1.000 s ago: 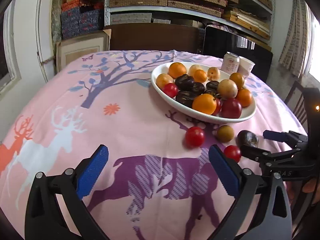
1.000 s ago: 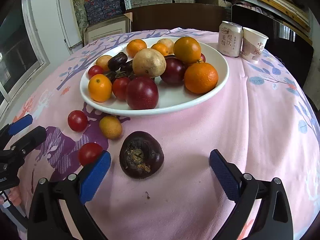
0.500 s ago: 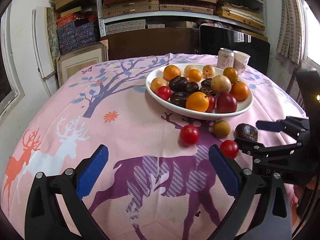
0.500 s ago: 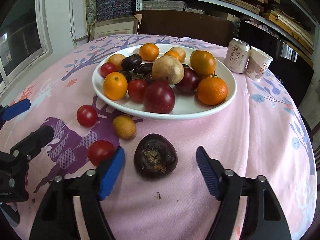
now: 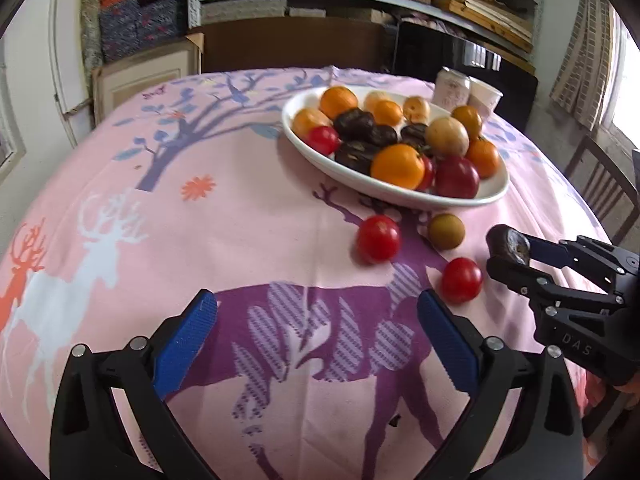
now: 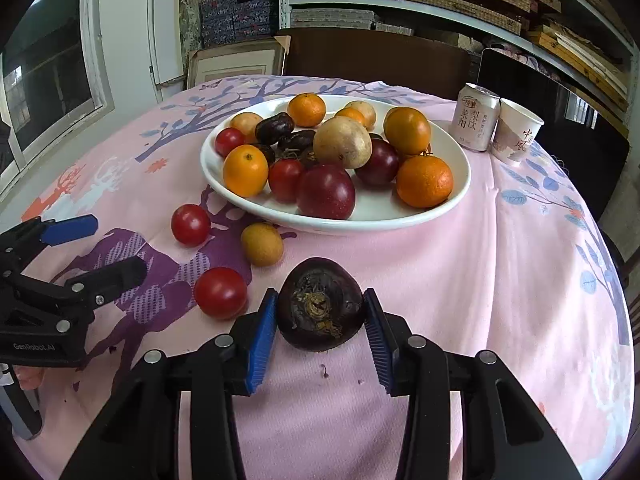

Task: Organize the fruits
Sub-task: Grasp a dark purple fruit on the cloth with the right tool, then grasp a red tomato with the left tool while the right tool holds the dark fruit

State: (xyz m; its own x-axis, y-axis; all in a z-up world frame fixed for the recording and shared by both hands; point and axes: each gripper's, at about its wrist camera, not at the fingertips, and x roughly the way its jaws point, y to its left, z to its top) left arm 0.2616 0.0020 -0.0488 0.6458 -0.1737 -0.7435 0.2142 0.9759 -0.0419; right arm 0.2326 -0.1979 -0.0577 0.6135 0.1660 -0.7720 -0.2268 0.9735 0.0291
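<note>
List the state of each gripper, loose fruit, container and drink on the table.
Right gripper: has just been closing, fingers now pressed on the dark purple fruit, on the cloth.
Left gripper: open, nothing between its fingers.
Two red tomatoes: loose on the cloth.
Small brown fruit: loose, beside the bowl.
White bowl: upright, heaped with fruit.
Can: upright.
Paper cup: upright.

Pink deer-patterned tablecloth [image 6: 500, 280], white plate [image 6: 452, 200]

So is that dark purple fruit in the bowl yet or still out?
Out. The dark purple fruit sits on the pink tablecloth in front of the white bowl, with the right gripper just closed on it.
</note>
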